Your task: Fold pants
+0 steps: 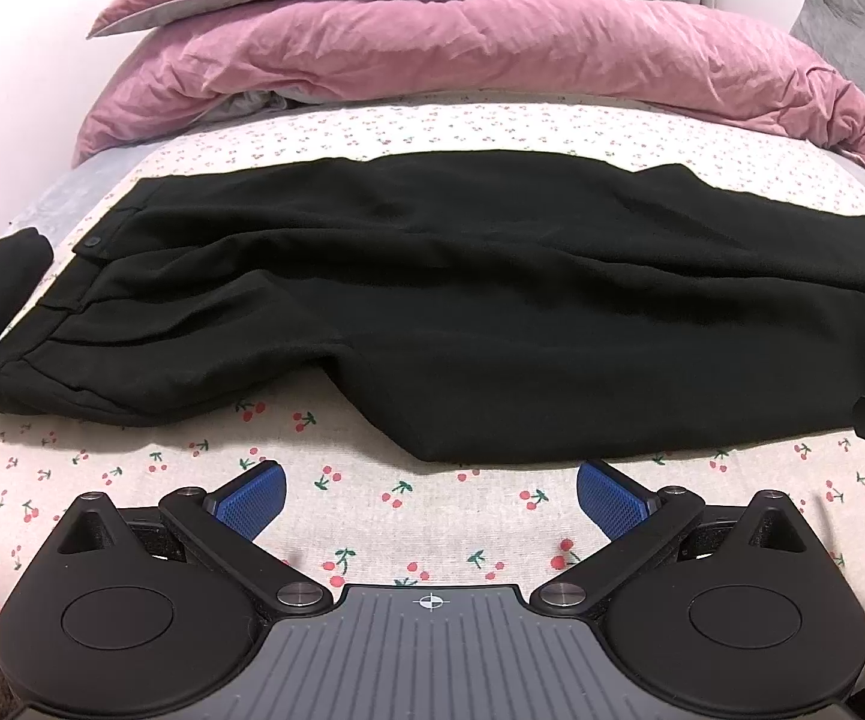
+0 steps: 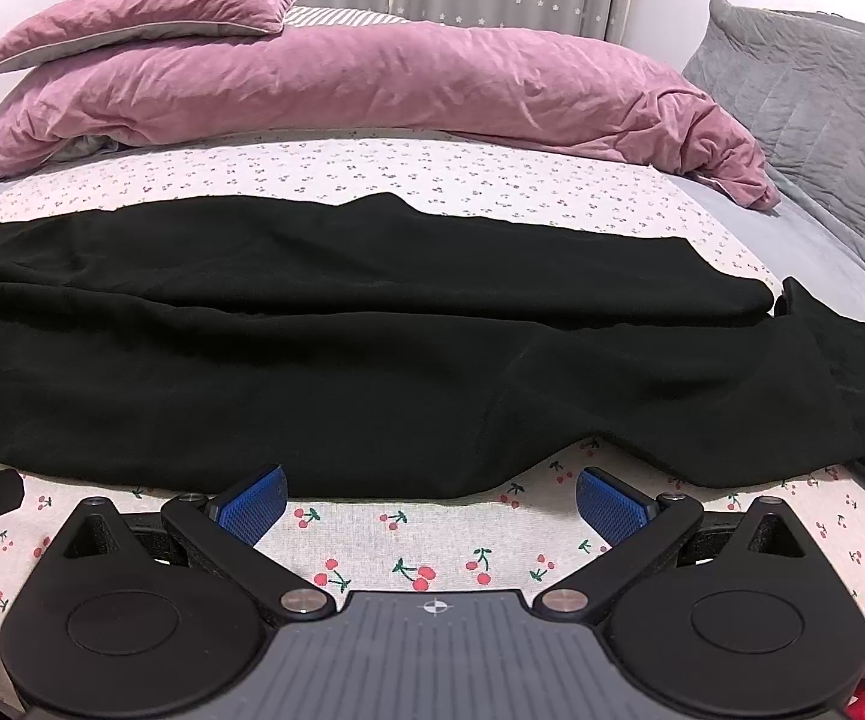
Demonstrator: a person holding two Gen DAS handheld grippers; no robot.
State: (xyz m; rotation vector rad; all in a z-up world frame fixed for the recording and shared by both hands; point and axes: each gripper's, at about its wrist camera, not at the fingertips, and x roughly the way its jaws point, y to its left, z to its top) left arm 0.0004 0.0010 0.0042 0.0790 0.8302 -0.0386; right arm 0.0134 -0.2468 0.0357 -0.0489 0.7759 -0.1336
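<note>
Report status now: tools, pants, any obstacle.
Left tool and right tool open, empty. Black pants spread flat on cherry-print sheet, unfolded. Pink duvet behind, not blocking.

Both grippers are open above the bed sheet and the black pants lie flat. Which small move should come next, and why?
Probably lower both forward to the near edge of the pants. The left gripper and right gripper are open and empty, just short of that edge, above the cherry-print sheet. The pants lie spread lengthwise, not yet folded, so that edge must be gripped first.

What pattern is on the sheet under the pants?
Small red cherries with green stems on a cream sheet, clearest in the right wrist view.
</note>
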